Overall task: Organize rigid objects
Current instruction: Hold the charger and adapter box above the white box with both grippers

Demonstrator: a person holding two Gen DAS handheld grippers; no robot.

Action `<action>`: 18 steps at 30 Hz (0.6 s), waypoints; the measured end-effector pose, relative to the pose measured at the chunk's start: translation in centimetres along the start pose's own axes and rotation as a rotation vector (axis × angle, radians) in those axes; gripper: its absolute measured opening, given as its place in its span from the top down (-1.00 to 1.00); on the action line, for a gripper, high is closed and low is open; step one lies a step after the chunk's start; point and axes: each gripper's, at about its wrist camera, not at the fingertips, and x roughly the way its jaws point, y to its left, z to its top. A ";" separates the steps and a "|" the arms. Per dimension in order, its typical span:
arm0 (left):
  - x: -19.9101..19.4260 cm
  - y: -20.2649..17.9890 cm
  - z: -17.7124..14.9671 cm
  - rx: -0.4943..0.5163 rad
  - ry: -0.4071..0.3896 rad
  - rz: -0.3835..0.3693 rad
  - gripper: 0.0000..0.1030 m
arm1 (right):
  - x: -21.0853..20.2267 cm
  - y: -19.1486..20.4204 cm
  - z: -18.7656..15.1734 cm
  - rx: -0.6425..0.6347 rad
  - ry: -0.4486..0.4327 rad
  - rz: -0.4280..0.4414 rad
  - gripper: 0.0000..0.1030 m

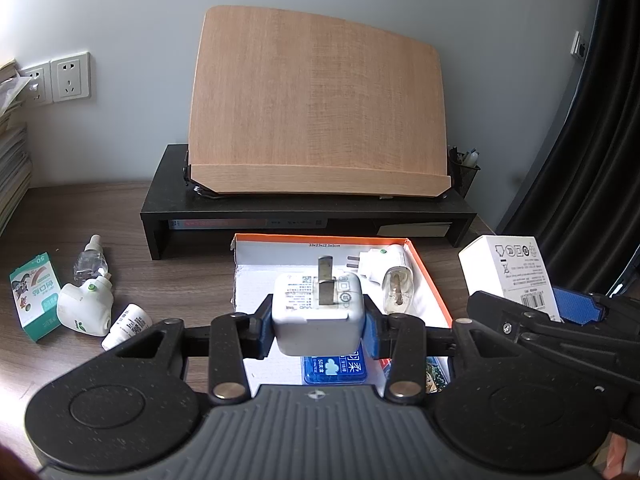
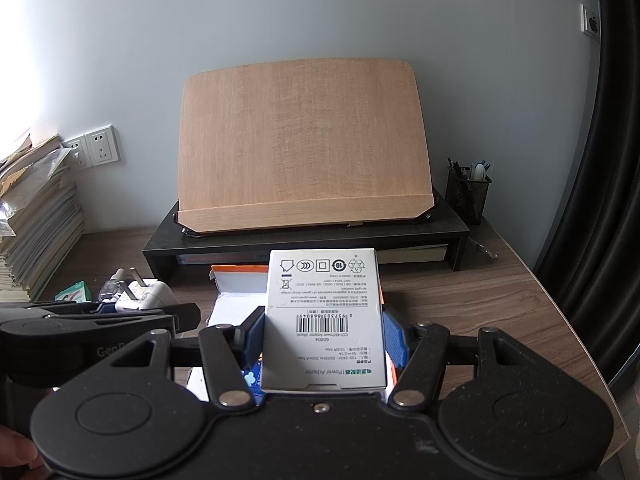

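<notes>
The left gripper [image 1: 319,326] is clenched on a white charger [image 1: 318,312], prongs up, held above the near end of the orange-rimmed tray [image 1: 430,280]. The right gripper [image 2: 324,344] grasps a white adapter box [image 2: 323,320] just beside it. To place the charger well, lower it onto bare tray floor ahead, short of the plug-in device [image 1: 380,262] and bulb [image 1: 396,286], before releasing.
</notes>
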 end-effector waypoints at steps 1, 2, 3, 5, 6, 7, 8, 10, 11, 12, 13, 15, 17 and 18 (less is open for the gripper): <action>0.0 0.0 0.0 0.000 0.000 0.001 0.18 | 0.0 0.0 0.0 -0.001 0.000 0.000 -0.38; 0.0 0.0 0.0 0.000 0.000 0.001 0.18 | 0.0 0.0 0.0 -0.002 0.000 0.001 -0.38; 0.0 0.0 0.0 0.000 0.001 0.000 0.18 | 0.0 0.0 0.0 -0.001 0.001 0.001 -0.38; 0.1 0.1 -0.1 0.000 0.001 0.000 0.18 | 0.1 0.0 0.1 -0.001 0.003 0.001 -0.38; 0.1 0.1 -0.1 -0.001 0.002 -0.001 0.18 | 0.2 0.0 0.1 -0.001 0.004 0.002 -0.38; 0.1 0.1 -0.1 -0.001 0.003 -0.001 0.18 | 0.2 0.0 0.1 -0.002 0.004 0.003 -0.38; 0.1 0.1 -0.1 -0.001 0.003 -0.001 0.18 | 0.2 0.0 0.1 -0.002 0.005 0.003 -0.38; 0.2 0.1 -0.1 -0.001 0.003 -0.001 0.18 | 0.2 0.0 0.1 -0.002 0.005 0.003 -0.38; 0.2 0.0 -0.1 -0.001 0.004 0.000 0.18 | 0.3 0.0 0.2 -0.003 0.006 0.003 -0.38; 0.2 0.1 -0.1 -0.001 0.004 -0.001 0.18 | 0.3 0.1 0.2 -0.003 0.006 0.003 -0.38; 0.2 0.1 -0.1 -0.002 0.005 -0.001 0.18 | 0.3 0.1 0.2 -0.004 0.006 0.003 -0.38; 0.3 0.1 -0.1 -0.001 0.006 -0.002 0.18 | 0.5 0.1 0.2 -0.004 0.007 0.003 -0.38; 0.4 0.1 -0.1 -0.001 0.009 -0.005 0.18 | 0.5 0.2 0.2 -0.005 0.008 0.003 -0.38; 0.4 0.1 -0.1 -0.002 0.010 -0.006 0.18 | 0.6 0.2 0.2 -0.005 0.010 0.004 -0.38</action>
